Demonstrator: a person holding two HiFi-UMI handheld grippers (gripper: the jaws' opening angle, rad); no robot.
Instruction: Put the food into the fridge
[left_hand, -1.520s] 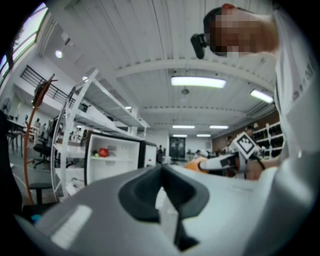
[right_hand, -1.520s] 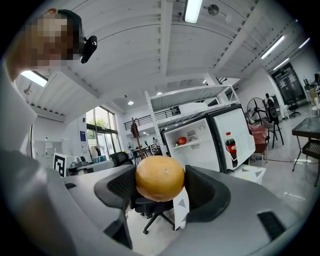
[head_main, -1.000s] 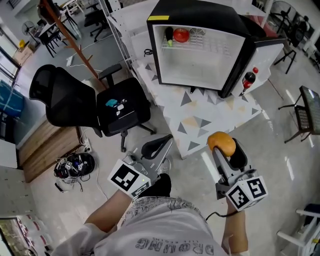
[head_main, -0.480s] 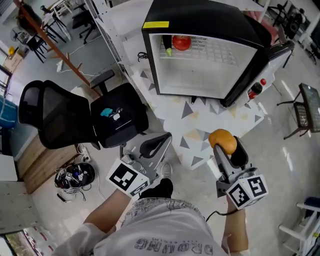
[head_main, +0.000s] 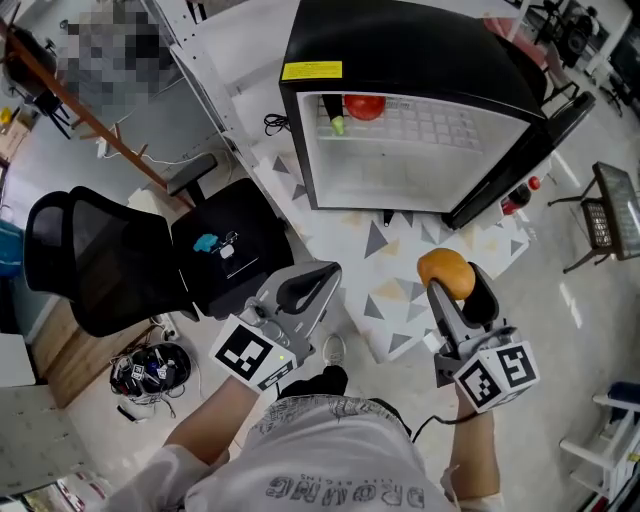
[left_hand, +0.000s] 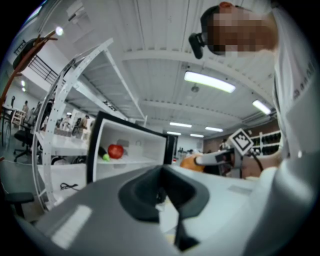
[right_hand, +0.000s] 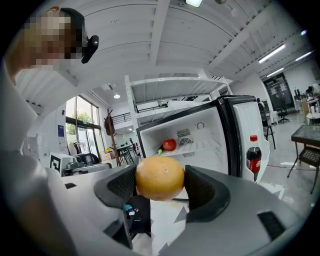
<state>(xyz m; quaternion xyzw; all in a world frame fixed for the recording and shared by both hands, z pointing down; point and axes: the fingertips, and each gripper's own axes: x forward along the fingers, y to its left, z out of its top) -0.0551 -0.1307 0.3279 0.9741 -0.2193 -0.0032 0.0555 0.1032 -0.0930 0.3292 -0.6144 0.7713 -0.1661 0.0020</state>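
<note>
The right gripper (head_main: 455, 290), its fingers pinching the orange (right_hand: 160, 177) between them, now stands nearer the open fridge (head_main: 400, 45) ahead of its tips than a second ago, so shelving likely follows, while the left gripper (head_main: 312, 283) has fingers pressed together, empty.

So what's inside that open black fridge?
A round red fruit and a small green-tipped item sit on its white wire shelf; a red-capped cola bottle stands in the door. Anything behind the fruit is hidden.
</note>
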